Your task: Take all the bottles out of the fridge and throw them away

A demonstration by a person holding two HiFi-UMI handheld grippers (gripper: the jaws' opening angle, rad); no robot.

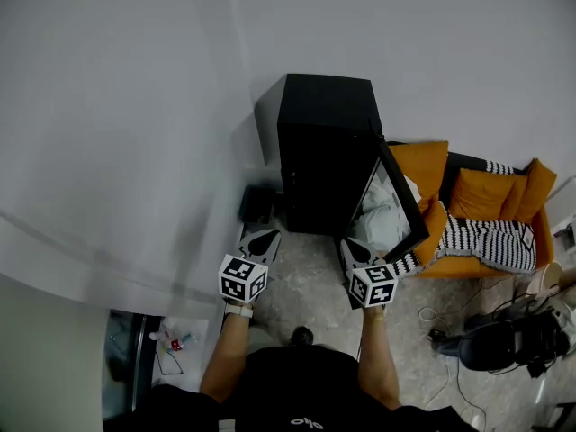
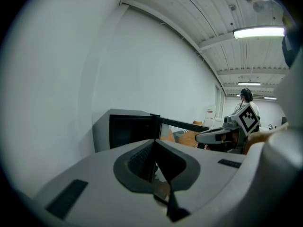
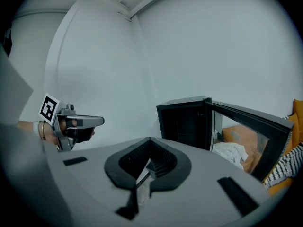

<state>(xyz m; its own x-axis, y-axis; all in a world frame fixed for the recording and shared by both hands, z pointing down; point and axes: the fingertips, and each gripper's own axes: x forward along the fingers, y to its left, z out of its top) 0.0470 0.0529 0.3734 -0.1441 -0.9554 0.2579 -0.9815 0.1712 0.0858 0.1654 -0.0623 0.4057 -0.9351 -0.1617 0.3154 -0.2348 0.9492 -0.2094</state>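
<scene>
Fridge (image 1: 324,147): one, black, on the floor (image 1: 301,282) against the white wall straight ahead of me, its glass door (image 1: 397,190) swung open to the right. The inside is too dark for me to make out. My left gripper (image 1: 259,237) is level before its left corner, jaws shut with nothing between them. My right gripper (image 1: 358,248) is near the door's foot, jaws also together and empty. White crumpled cloth (image 1: 382,210) shows through the glass. Further right stands one orange sofa (image 1: 477,194) with a black-and-white striped blanket (image 1: 493,241).

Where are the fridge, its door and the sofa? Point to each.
fridge (image 1: 324,142): head view, black top.
door (image 3: 236,131): right gripper view, glass pane.
sofa (image 1: 477,193): head view, orange cushion.
</scene>
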